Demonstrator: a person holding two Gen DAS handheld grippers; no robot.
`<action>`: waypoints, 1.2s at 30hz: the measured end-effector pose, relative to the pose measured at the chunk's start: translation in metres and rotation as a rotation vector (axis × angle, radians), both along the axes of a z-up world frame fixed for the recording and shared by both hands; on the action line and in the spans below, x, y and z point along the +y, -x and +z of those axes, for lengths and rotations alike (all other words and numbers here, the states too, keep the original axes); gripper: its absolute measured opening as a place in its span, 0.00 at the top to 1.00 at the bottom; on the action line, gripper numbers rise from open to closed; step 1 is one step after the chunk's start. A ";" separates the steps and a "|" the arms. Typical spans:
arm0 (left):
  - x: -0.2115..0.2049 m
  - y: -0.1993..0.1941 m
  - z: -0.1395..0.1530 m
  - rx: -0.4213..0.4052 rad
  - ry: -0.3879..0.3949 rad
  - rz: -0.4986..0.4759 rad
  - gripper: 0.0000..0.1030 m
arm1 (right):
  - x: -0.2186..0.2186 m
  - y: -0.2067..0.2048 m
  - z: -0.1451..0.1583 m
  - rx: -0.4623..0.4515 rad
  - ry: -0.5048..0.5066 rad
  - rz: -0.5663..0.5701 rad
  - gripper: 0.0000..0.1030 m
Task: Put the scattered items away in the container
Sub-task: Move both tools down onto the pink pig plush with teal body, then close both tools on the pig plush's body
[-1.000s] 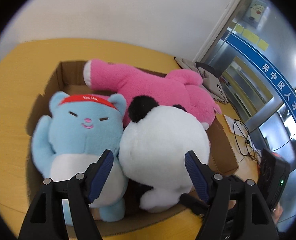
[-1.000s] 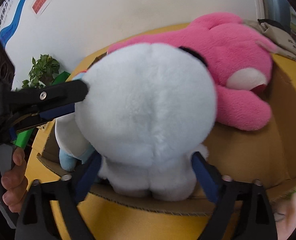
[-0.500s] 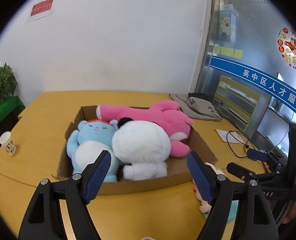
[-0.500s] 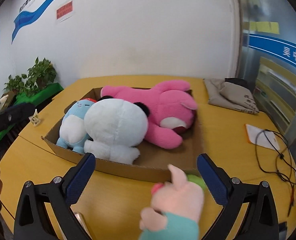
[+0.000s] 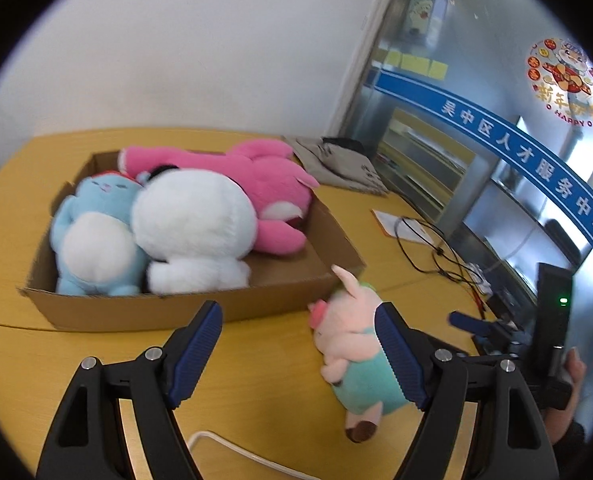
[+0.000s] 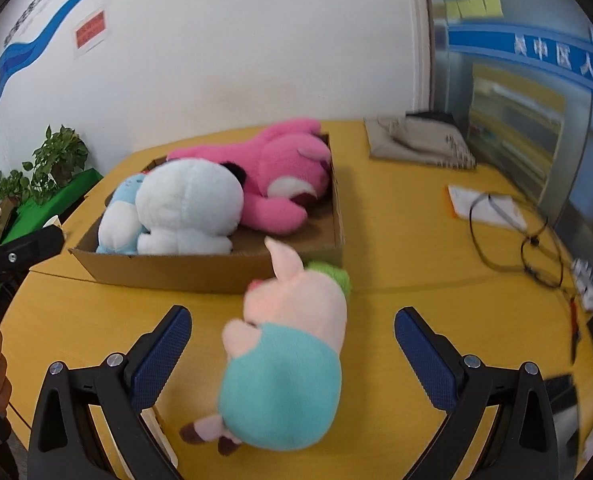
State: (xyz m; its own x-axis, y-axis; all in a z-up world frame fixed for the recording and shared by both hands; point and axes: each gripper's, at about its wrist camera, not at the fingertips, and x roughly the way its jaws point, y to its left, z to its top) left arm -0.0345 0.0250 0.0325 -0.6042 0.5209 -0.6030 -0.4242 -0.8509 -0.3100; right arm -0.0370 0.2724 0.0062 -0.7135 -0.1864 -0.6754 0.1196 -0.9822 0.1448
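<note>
Right gripper [image 6: 292,344] — pink-and-teal pig plush [image 6: 284,364]

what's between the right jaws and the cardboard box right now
The pig plush in its teal outfit lies on the table between the open right gripper and the cardboard box, outside the box by its near wall. The right wrist view shows it best.

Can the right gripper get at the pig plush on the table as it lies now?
Probably yes: the right gripper stands open with the pig plush lying between its jaws, untouched, nothing over it; the cardboard box sits just behind.
</note>
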 end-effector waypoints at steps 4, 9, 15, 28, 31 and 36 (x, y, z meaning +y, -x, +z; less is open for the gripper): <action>0.014 0.003 -0.013 -0.066 -0.023 -0.039 0.24 | 0.014 0.010 -0.031 -0.096 0.128 -0.002 0.00; 0.026 0.004 -0.019 -0.104 -0.031 -0.063 0.24 | 0.018 0.016 -0.063 -0.185 0.185 0.005 0.00; 0.044 0.016 -0.027 -0.166 -0.022 -0.083 0.24 | 0.019 0.015 -0.077 -0.212 0.240 0.038 0.05; 0.091 0.049 -0.085 -0.363 -0.075 -0.197 0.24 | 0.009 0.006 -0.089 -0.249 0.231 0.233 0.17; 0.098 0.054 -0.092 -0.373 -0.055 -0.182 0.24 | 0.001 0.001 -0.088 -0.240 0.184 0.275 0.18; 0.098 0.056 -0.095 -0.375 -0.070 -0.177 0.24 | -0.005 -0.007 -0.088 -0.222 0.135 0.305 0.19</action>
